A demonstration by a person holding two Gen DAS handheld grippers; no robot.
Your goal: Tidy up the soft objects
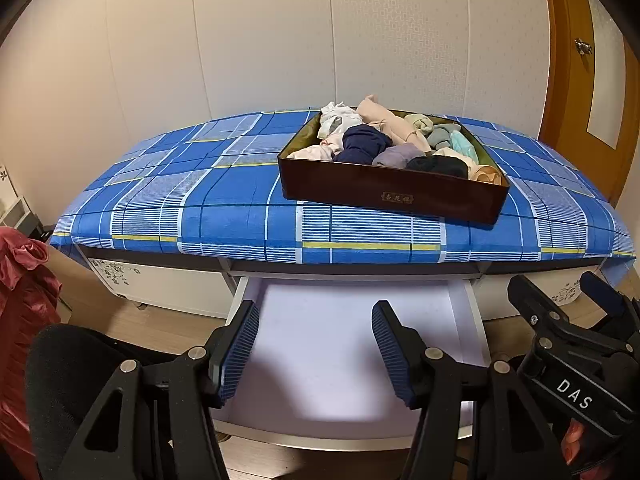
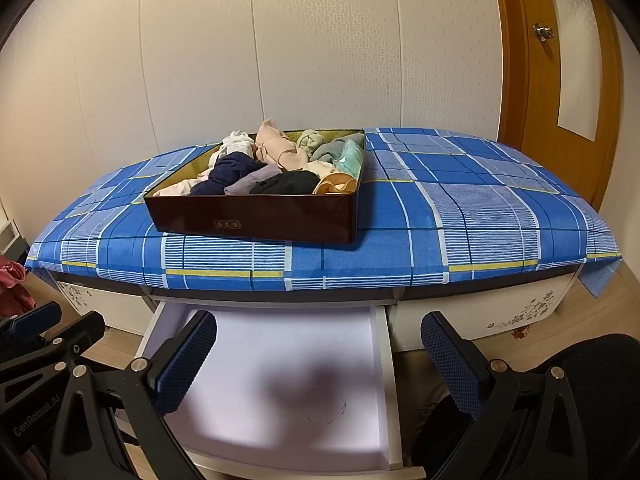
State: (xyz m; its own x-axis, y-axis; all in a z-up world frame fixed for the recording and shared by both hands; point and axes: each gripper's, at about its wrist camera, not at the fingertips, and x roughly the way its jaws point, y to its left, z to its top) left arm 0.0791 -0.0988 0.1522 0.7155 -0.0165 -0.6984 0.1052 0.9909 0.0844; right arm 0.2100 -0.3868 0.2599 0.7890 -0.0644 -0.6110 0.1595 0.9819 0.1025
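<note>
Left gripper [image 1: 316, 354] and right gripper [image 2: 320, 364] both wide, holding nothing, above pulled-out white drawer [image 2: 280, 360]; dark brown rectangular box [image 1: 384, 192] of rolled soft garments [image 1: 364, 142] on blue plaid cloth [image 1: 200, 200].

Rolled soft garments [image 1: 394, 142] [image 2: 276, 164] are being held, crowded, in a dark brown box [image 1: 390, 192] [image 2: 256, 216] near the blue plaid surface's front edge.

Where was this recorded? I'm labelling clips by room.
Probably a bedroom at home: a blue plaid cloth covers a low white cabinet with its drawer pulled open, a dark brown box of rolled soft garments sits on top, and an orange-brown wooden door stands right.
</note>
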